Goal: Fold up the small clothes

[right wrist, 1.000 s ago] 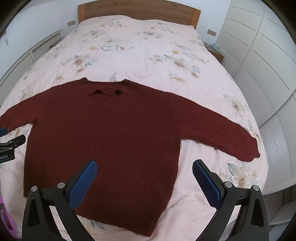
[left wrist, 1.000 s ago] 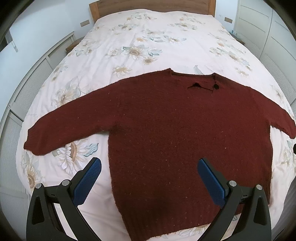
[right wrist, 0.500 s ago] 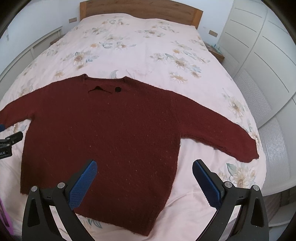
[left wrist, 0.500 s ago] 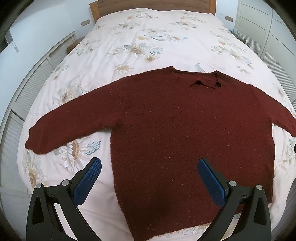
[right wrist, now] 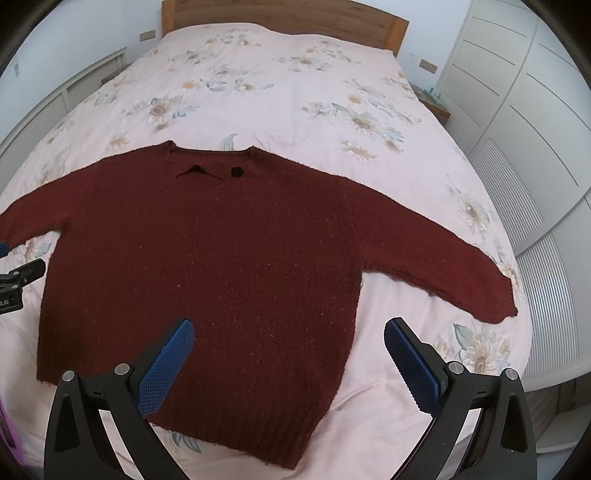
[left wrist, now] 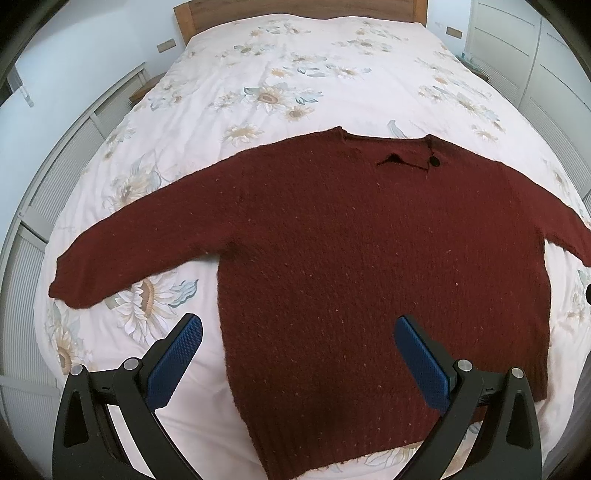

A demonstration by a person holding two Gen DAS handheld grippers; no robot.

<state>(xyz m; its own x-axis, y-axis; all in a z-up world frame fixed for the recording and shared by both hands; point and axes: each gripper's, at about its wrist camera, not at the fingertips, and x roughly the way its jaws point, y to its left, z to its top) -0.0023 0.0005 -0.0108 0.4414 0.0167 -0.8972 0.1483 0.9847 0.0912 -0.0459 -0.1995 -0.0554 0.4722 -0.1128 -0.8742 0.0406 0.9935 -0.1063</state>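
**A:** Where does the sweater (left wrist: 369,266) lie from the tongs?

**B:** It lies flat on the bed (left wrist: 295,74), front side up, straight ahead of both, toward 12 o'clock. The hem is nearest to the tongs and the neckline (left wrist: 384,142) is farthest, by the headboard (right wrist: 280,16) side. So the body's long axis runs from 6 to 12, and the two sleeves go out across it.

**B:** The left gripper (left wrist: 297,354) is wide open and holds nothing; it hangs above the hem's left corner. The left sleeve (left wrist: 140,254) points to about 9 o'clock from it. The right gripper (right wrist: 288,354) is also spread wide and empty, over the hem's right part, and the right sleeve (right wrist: 443,258) goes out toward 2 o'clock.

**A:** So which one takes which sleeve?

**B:** I judge each side takes its own sleeve, because each cuff is nearer to that gripper. Folding has not begun.

**A:** And the material?

**B:** A thick dark red knit, a little fuzzy, with light flecks and a ribbed hem. There is a slit and a dark button (right wrist: 236,171) near the neck. The bedcover is smooth, pale, with printed flowers. The knit is soft, so I think it will sag when lifted.
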